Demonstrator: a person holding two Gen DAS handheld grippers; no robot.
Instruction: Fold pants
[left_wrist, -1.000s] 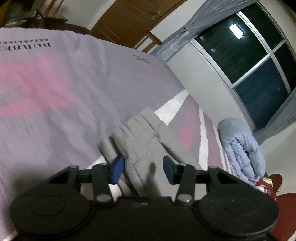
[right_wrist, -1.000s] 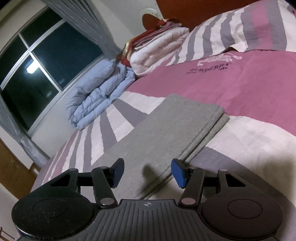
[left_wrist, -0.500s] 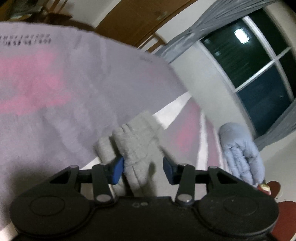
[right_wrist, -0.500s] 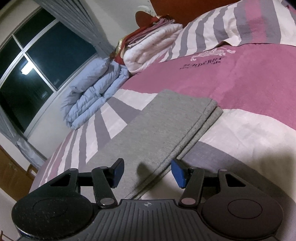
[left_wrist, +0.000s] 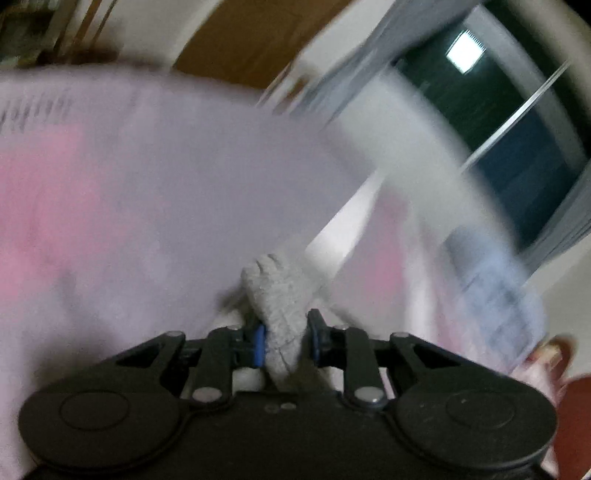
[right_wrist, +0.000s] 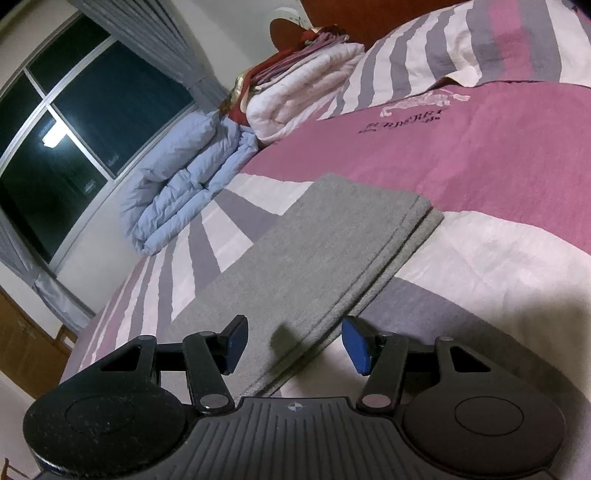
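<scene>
The soft grey knit pants (right_wrist: 314, 258) lie flat on the pink, grey and white striped bed cover (right_wrist: 498, 166), long axis running straight away from the right tongs (right_wrist: 293, 345). These hang half open over the near hem, gripping nothing. The left tongs (left_wrist: 284, 345) have pinched a bunched fold of the fabric (left_wrist: 277, 295); blur hides which end, probably the waistband. A puffy blue quilt (right_wrist: 184, 177) sits well beyond.

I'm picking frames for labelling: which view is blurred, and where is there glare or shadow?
Left wrist view: heavy motion blur, only the left gripper and the pinched grey pants read clearly. Right wrist view: sharp; lamp reflection glares in the window; the right gripper shadows the pants.
</scene>
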